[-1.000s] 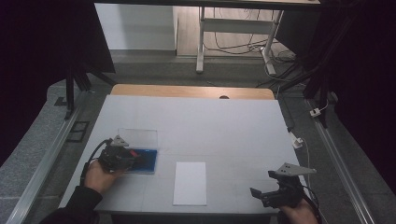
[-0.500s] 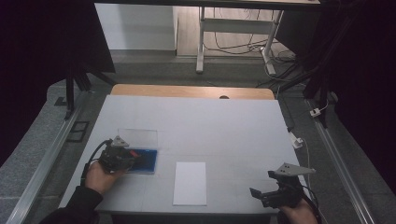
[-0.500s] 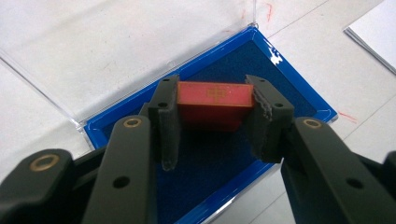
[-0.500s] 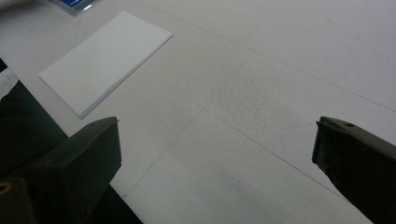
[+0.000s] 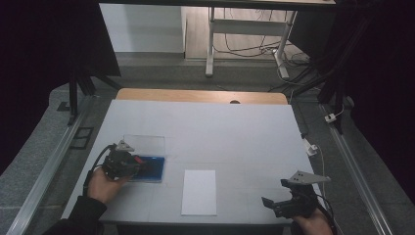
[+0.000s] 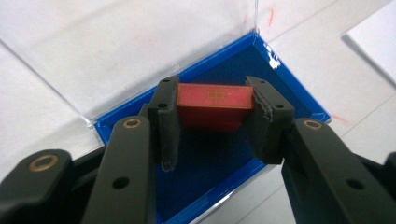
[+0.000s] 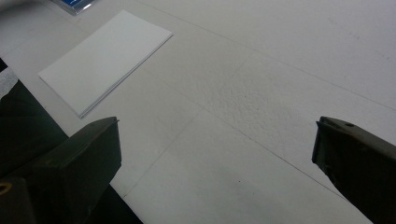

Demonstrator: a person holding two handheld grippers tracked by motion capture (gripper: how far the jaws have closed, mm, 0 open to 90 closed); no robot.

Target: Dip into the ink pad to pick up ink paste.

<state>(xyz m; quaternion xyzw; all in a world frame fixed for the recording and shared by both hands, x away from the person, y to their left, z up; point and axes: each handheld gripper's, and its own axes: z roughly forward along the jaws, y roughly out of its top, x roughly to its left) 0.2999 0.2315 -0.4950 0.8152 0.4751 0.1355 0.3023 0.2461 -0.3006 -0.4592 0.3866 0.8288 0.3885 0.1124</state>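
One pale worktop (image 5: 230, 132) carries everything here: one stack of white paper (image 5: 199, 192), one blue-lined case (image 5: 152, 169) with a clear lid (image 5: 144, 144) standing open behind it, and one small red block (image 6: 215, 106). Two grippers are in use, one in each hand.

The paper lies flat near the front edge, about midway between the two hands and well apart from both. The case sits to its left, toward the front left of the worktop; its tray has a bright blue rim and a dark blue, felt-like floor.

The left gripper (image 6: 214, 116) reaches into that tray and is clamped on the red block, a pad pressing on each short end. The block is a flat red rectangle with a small gold cross-like mark on its top face, held just over the dark blue lining.

The right gripper (image 7: 215, 154) hovers over bare worktop at the front right, its jaws wide apart with nothing between them.
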